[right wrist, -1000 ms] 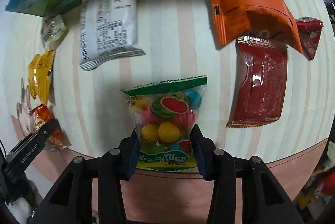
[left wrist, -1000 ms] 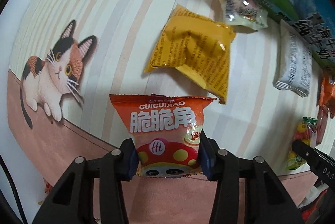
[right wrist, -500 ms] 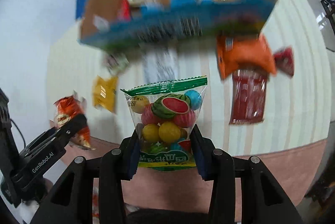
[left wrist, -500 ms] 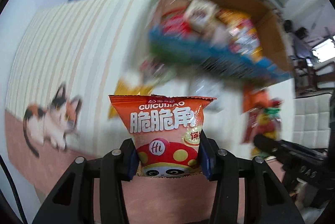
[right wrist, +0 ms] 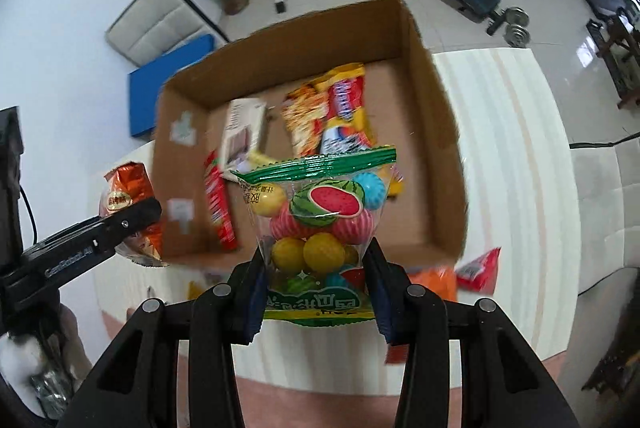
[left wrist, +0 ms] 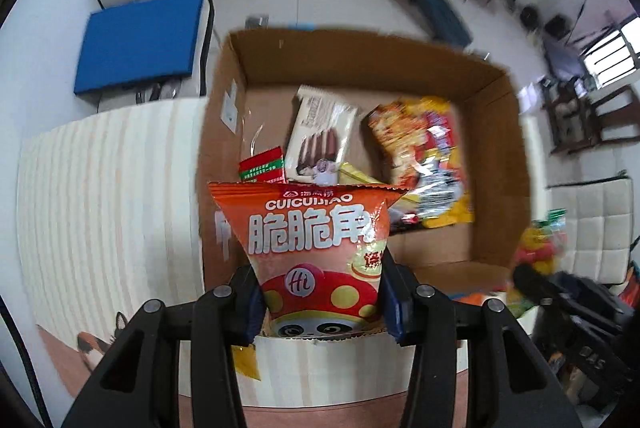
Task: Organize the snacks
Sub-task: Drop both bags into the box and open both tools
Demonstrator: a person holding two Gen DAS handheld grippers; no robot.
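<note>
My left gripper (left wrist: 320, 298) is shut on an orange snack bag with a mushroom picture (left wrist: 312, 240), held above the near wall of an open cardboard box (left wrist: 360, 52). My right gripper (right wrist: 316, 284) is shut on a clear candy bag with a watermelon picture (right wrist: 320, 224), also held high over the same cardboard box (right wrist: 288, 40). Several snack packs lie in the box, among them a white pack (left wrist: 320, 136) and a yellow-red pack (left wrist: 424, 156). In the right wrist view the left gripper and its orange bag (right wrist: 124, 192) show at the left.
The box stands on a striped tablecloth (left wrist: 108, 196) with a cat print (left wrist: 100, 340). A red pack (right wrist: 480, 268) and an orange pack (right wrist: 436, 280) lie on the cloth by the box. Beyond the table are white chairs, a blue cushion (left wrist: 140, 40) and exercise gear.
Both grippers have risen from just above the cloth with their bags and now look down into the box. The loose packs on the cloth have dropped out of the middle of both views.
</note>
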